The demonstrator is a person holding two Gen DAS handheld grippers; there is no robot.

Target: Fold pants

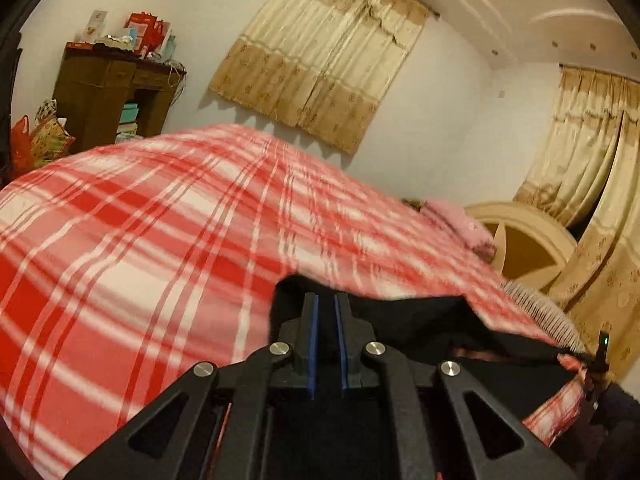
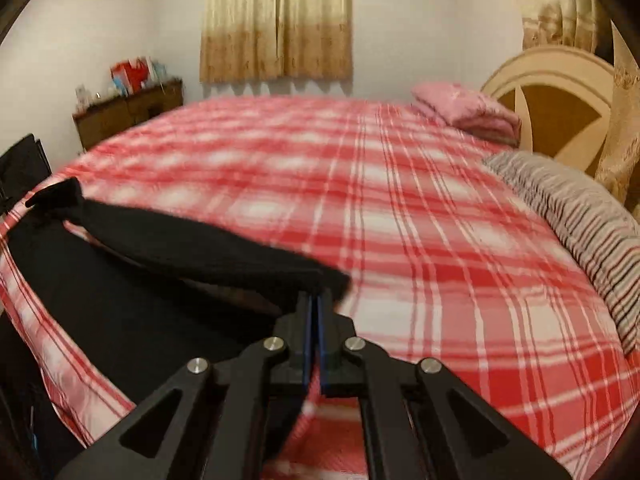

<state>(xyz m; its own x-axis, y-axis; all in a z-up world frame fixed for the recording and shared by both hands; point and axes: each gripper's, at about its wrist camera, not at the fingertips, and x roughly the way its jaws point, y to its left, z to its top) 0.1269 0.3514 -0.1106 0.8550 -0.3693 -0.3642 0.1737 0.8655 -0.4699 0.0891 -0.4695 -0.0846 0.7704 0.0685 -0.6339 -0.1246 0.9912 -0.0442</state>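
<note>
Right wrist view shows your right gripper (image 2: pixel 314 300) clenched on the edge of the black fabric pants (image 2: pixel 192 248), its blue-lined fingers (image 2: pixel 307 328) pressed nearly together over the cloth. From that pinch a dark band of the pants runs taut to the left, lifted off the red-and-white plaid bedspread (image 2: pixel 400 220), while the rest of the garment lies flat along the near-left edge of the bed. Your left gripper (image 1: pixel 326 304) likewise grasps the pants (image 1: pixel 400 316) — a narrow gap shows between its blue pads, with black cloth bunched at the tips. A folded pink blanket (image 2: pixel 464 112) and a striped pillow (image 2: pixel 568 216) sit well apart, near the cream headboard (image 2: pixel 560 92).
</note>
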